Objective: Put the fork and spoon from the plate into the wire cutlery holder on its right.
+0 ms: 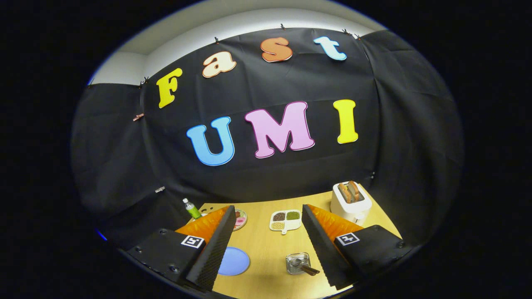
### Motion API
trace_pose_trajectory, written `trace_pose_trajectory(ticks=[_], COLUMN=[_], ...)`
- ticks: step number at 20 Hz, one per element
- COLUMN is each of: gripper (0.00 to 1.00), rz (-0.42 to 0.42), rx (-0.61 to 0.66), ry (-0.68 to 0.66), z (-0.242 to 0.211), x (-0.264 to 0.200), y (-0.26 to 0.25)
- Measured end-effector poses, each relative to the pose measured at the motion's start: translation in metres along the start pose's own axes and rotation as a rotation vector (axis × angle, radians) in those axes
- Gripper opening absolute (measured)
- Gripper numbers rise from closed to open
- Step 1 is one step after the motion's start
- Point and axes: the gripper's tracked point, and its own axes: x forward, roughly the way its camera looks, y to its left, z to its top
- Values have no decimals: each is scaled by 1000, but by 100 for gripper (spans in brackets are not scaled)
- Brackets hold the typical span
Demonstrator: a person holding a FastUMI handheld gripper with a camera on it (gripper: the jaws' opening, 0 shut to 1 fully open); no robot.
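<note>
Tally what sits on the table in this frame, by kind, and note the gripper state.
Toaster: 1
Bottle: 1
Divided dish: 1
Small plate: 1
Blue plate: 1
Wire cutlery holder: 1
Total: 6
The gripper is open, above the table.

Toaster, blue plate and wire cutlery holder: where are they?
Toaster (350,204): gripper view, white front wall.
Blue plate (235,261): gripper view, bare middle.
Wire cutlery holder (297,263): gripper view, near rim.
Gripper (266,249): gripper view, open gap.
</note>
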Motion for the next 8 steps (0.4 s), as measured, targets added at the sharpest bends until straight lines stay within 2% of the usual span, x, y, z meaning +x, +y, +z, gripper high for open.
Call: trace_pose_trajectory(ticks=[2, 4, 8], gripper=[99, 99, 99], rz=[-29, -95, -118], rx=[-64, -130, -117], ry=[-81, -115, -65], z=[0, -12, -42], x=[-4, -12, -12], y=[-11, -31, -31])
